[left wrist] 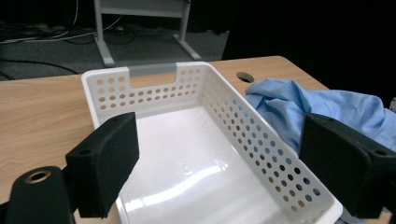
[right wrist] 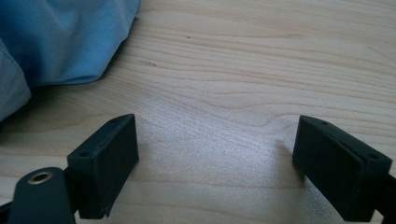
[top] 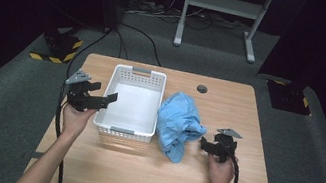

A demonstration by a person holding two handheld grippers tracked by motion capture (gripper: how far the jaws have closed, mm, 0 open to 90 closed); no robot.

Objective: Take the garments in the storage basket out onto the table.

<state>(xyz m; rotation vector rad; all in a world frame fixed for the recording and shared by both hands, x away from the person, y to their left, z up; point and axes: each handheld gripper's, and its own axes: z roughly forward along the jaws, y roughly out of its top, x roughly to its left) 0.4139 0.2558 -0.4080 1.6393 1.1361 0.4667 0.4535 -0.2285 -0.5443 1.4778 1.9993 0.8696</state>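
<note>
A white perforated basket [top: 117, 81] stands empty on the wooden table [top: 229, 108], left of centre. A crumpled light-blue cloth [top: 178, 122] lies just right of it, touching its side. My left gripper [top: 107, 99] hovers at the basket's left rim, open, jaws wide over the basket's inside [left wrist: 187, 154]; the cloth [left wrist: 317, 107] shows beyond the basket's wall. My right gripper [top: 206, 145] is open and low over bare wood just right of the cloth. In the right gripper view the cloth [right wrist: 60, 37] fills the upper left, clear of the jaws.
A round cable hole [top: 202, 89] sits near the table's far edge. Beyond the table stand a grey metal frame [top: 221, 10], floor cables, and yellow-black striped bases [top: 57, 47] at left and right [top: 289, 96].
</note>
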